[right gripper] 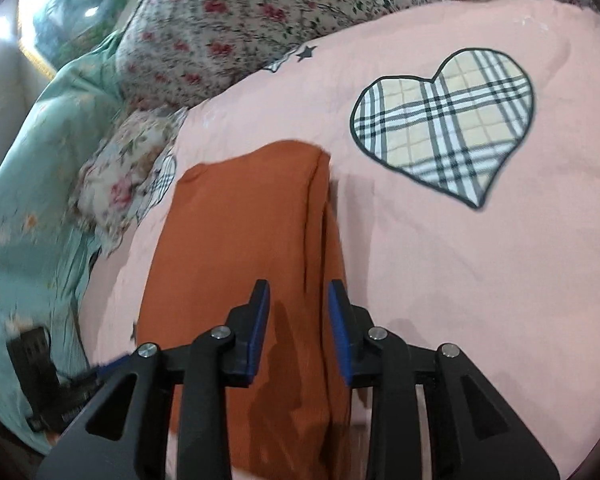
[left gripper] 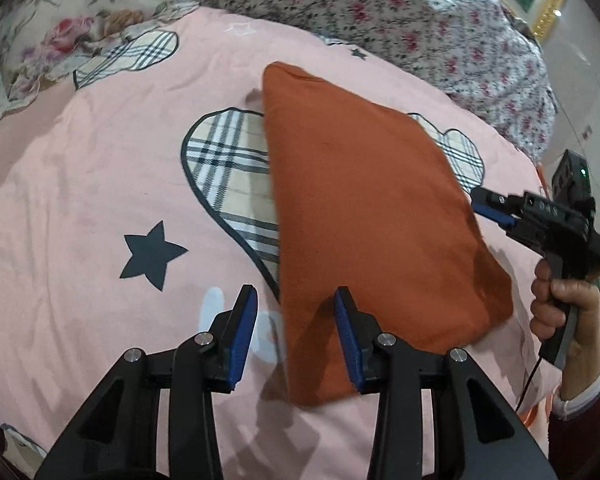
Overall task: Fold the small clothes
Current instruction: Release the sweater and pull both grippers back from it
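Orange cloth (left gripper: 372,216) lies already folded on pink bed cover (left gripper: 100,200), so probably little is left, w/ left gripper (left gripper: 296,332) and right gripper (right gripper: 298,328) both released, holding nothing.

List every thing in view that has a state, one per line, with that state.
Orange garment: folded, lying flat on the pink bedspread.
Left tongs: open, holding nothing, straddling the garment's near edge.
Right tongs: open, holding nothing, over the garment's folded edge.
Pink bedspread: spread out, lightly wrinkled.
Floral quilt: bunched up behind the bedspread.
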Action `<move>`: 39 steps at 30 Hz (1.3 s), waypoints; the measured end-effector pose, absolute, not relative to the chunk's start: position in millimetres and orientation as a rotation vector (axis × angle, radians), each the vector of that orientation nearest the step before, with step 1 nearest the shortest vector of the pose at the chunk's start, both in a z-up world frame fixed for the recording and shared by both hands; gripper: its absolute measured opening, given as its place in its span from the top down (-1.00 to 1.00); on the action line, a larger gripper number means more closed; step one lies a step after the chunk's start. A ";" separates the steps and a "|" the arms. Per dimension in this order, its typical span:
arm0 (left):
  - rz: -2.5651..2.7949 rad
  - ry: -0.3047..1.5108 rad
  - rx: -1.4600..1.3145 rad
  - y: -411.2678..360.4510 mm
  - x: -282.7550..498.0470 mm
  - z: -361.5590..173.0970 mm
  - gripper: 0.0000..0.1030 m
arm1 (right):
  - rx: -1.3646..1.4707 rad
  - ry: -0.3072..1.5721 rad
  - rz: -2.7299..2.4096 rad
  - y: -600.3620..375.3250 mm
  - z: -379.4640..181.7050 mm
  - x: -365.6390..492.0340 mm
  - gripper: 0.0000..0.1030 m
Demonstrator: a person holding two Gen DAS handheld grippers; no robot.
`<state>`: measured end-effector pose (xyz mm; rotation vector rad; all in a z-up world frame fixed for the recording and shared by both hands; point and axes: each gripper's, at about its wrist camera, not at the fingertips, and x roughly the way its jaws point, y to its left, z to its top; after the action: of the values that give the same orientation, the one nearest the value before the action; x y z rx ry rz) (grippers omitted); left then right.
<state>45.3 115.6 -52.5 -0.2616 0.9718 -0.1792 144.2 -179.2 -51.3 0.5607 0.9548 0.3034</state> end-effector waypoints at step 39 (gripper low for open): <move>-0.186 1.037 -0.244 108.8 57.0 -72.7 -0.05 | 0.449 0.965 0.330 -157.4 -38.6 114.4 0.74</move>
<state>57.0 108.8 -72.7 -0.2436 1.0365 -0.1858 114.4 -157.4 -38.6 0.4487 0.9654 0.3300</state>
